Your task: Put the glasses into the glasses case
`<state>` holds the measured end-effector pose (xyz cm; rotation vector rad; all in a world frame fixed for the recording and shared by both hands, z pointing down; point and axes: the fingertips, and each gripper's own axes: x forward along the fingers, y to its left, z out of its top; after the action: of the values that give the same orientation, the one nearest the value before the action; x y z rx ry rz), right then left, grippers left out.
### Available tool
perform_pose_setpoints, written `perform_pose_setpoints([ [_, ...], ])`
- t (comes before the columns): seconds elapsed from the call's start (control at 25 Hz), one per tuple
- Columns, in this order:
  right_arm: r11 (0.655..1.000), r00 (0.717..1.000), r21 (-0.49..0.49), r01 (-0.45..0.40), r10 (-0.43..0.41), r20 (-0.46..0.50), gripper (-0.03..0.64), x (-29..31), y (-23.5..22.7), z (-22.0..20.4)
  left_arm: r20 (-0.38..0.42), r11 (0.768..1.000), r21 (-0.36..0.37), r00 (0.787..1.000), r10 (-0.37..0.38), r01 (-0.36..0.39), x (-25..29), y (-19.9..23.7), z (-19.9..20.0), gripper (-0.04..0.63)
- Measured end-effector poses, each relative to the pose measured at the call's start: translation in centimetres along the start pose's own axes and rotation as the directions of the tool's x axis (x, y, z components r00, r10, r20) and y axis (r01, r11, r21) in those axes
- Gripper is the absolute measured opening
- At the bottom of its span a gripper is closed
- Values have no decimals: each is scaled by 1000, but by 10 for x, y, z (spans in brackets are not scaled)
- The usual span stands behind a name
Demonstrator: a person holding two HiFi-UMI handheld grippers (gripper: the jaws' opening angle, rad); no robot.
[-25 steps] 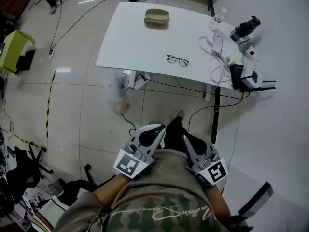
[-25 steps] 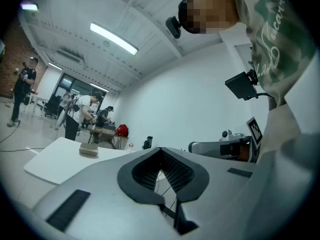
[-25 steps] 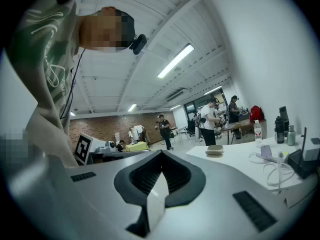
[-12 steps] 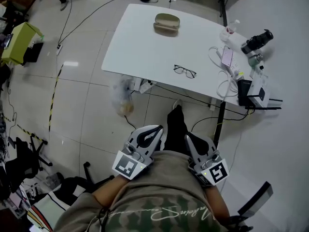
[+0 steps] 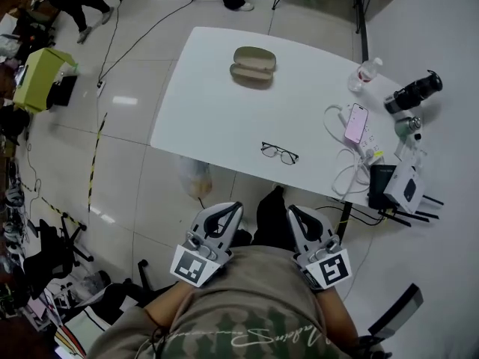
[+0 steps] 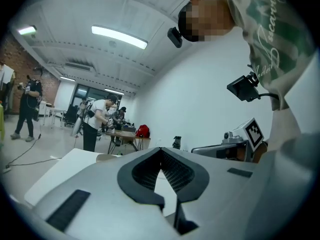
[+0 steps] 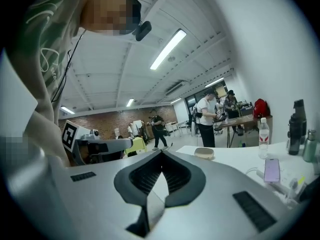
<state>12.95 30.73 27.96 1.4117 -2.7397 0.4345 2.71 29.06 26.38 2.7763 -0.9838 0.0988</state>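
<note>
Thin black-rimmed glasses (image 5: 280,153) lie unfolded near the front edge of the white table (image 5: 202,111). The tan glasses case (image 5: 253,65) sits at the table's far side, well apart from them; it also shows small in the right gripper view as the case (image 7: 203,153). My left gripper (image 5: 233,206) and right gripper (image 5: 292,210) are held side by side close to my body, short of the table's front edge. Both are shut with nothing in them: the left gripper (image 6: 161,149) and right gripper (image 7: 161,153) show their jaws meeting at the tips.
On the table's right end lie a phone (image 5: 356,123), a water bottle (image 5: 362,75), a white cable tangle (image 5: 346,174), a black camera (image 5: 414,93) and a white box (image 5: 408,185). A plastic bag (image 5: 196,178) hangs below the table. People stand beyond it.
The table, glasses and case have slid lower and nearer in the head view as I came closer. Both grippers stay shut against my body.
</note>
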Motion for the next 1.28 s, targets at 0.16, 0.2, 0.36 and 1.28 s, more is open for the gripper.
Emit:
perform_pose_setpoints([
  [0.16,998,995,-36,61,-57,86,11,18,-58,36,-12,996,89,999,-30,31,51,0,14,6],
  [0.2,997,992,-34,66,-62,108,11,20,-70,43,-17,996,85,999,-28,30,63,2,16,6],
  [0.36,999,998,-7,34,-34,61,11,31,-106,44,-9,999,30,999,35,-35,97,20,22,6],
  [1.28,970,793,-155,-185,54,-607,35,111,-134,-103,41,997,-45,997,70,-68,127,83,27,6],
])
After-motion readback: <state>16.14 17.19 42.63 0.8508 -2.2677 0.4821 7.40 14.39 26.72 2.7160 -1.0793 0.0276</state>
